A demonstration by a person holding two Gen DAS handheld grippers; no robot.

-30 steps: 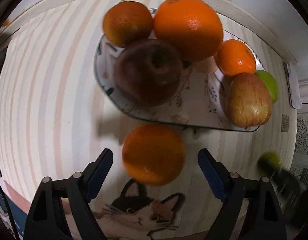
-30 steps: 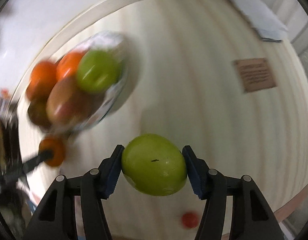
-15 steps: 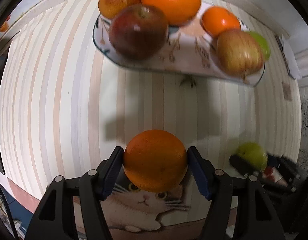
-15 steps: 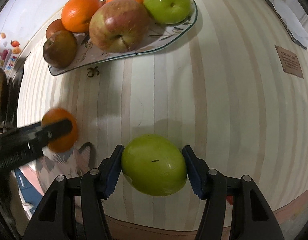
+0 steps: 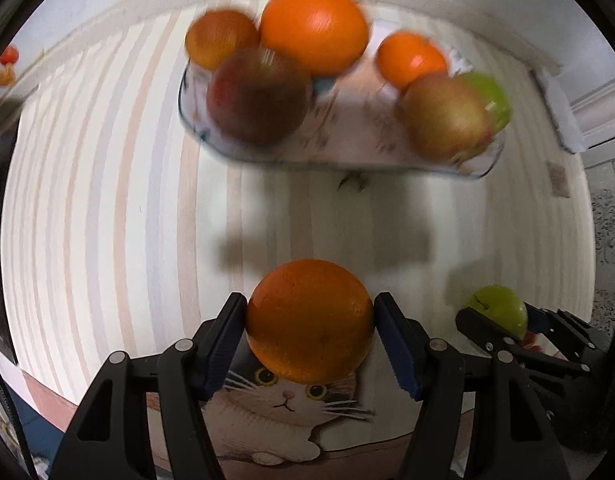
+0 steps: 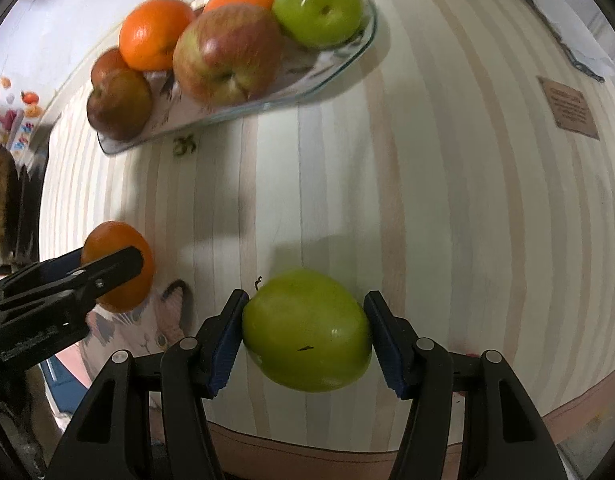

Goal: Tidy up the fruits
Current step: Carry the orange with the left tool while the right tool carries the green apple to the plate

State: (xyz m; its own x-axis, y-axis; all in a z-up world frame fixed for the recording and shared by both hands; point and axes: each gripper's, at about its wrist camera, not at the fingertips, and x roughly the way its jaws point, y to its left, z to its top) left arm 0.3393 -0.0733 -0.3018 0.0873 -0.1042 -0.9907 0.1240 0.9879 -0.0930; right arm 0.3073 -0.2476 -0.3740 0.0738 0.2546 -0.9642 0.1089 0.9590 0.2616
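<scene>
the left hand-held gripper [image 5: 310,322] was clamped on an orange [image 5: 310,320], the right hand-held gripper [image 6: 303,330] on a green apple [image 6: 306,329], both well short of the fruit tray [image 6: 339,70]. either round fruit could slip free and roll. a second earlier the left jaws stood apart around the orange.

Glossy green apple [image 6: 307,330]; clear glass tray [image 6: 359,46].

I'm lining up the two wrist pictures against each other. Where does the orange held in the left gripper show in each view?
Left wrist view: the orange sits low at centre, clamped between the left gripper's pads.
Right wrist view: the same orange is at the left edge, half hidden behind a black finger.
Shared landmark: the fruit plate near the top of both.
</scene>
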